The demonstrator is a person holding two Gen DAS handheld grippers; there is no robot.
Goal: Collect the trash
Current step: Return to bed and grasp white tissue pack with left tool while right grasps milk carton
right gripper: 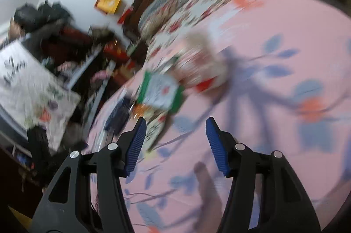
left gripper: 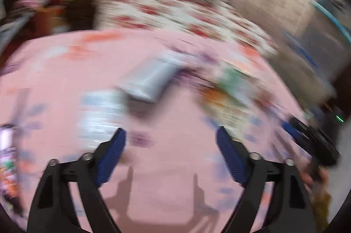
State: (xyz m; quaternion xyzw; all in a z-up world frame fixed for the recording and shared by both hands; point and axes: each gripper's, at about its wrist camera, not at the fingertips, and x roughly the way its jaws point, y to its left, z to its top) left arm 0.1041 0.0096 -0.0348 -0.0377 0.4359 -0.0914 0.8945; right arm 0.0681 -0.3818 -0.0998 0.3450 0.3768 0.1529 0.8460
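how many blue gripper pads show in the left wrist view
2 of its own: the left pad at lower left and the right pad at lower right, standing wide apart over the pink sheet. A blurred blue bit at the right edge may be another gripper's.

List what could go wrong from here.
1. Both views are smeared, so a grab at the silver packet could miss.
2. The wrappers lie bunched together on the pink sheet; the right gripper might pinch several, or the cloth.
3. The left gripper is open and empty over bare sheet.
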